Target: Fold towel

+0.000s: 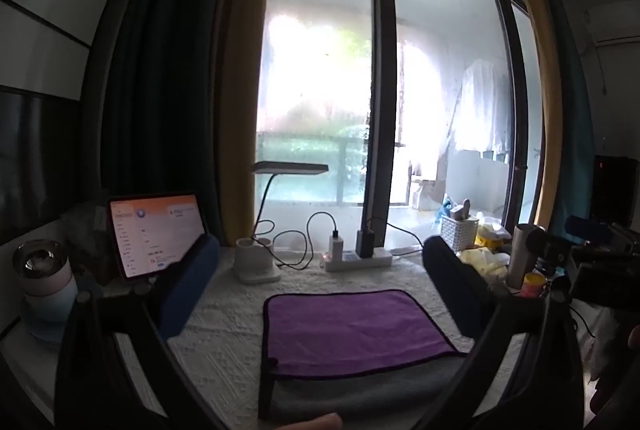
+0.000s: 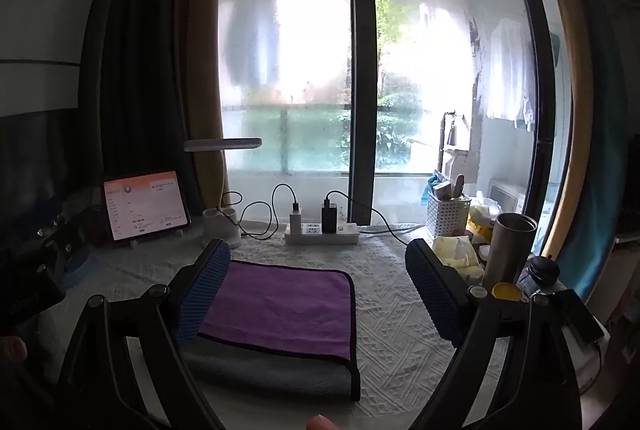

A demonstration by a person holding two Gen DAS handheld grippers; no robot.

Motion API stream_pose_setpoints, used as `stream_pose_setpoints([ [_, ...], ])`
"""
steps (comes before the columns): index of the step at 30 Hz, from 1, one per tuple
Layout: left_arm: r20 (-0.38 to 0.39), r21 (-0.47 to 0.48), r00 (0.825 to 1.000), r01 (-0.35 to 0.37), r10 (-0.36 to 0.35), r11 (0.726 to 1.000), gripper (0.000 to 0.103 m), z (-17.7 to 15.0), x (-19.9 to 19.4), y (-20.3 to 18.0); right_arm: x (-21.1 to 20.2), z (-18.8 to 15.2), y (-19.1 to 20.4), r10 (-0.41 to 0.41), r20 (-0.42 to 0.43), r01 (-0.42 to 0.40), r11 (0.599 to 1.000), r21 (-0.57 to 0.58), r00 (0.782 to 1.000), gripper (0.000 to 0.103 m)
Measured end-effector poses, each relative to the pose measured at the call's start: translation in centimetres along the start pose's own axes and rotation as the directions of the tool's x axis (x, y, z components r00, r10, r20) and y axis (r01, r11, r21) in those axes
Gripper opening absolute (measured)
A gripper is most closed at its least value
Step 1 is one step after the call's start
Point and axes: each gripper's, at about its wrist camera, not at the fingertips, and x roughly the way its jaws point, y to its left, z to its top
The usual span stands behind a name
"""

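A purple towel (image 1: 352,330) with a dark border lies partly folded on the white textured tablecloth; its grey underside (image 1: 360,394) shows along the near edge. It also shows in the right wrist view (image 2: 280,310), with the grey strip (image 2: 272,370) nearest me. My left gripper (image 1: 320,294) is open and empty, held above the towel with its blue fingers spread to either side. My right gripper (image 2: 320,282) is open and empty, its left finger (image 2: 204,290) over the towel's left edge and its right finger (image 2: 436,290) over bare cloth.
At the back stand a lit tablet (image 1: 156,234), a desk lamp (image 1: 260,262) and a power strip (image 1: 358,258) with chargers and cables. At the right are a white basket (image 2: 448,214), a metal tumbler (image 2: 508,250), tissues and small jars. A humidifier (image 1: 44,286) stands at the left.
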Motion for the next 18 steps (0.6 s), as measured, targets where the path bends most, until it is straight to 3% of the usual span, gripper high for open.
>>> stream_pose_setpoints([
  [18,-0.006,-0.01,1.0,0.002,-0.003,1.0,0.102,-0.07,-0.06,0.37,0.18,-0.07,0.12,-0.002,0.001,0.002,1.0,-0.002,1.0,0.092],
])
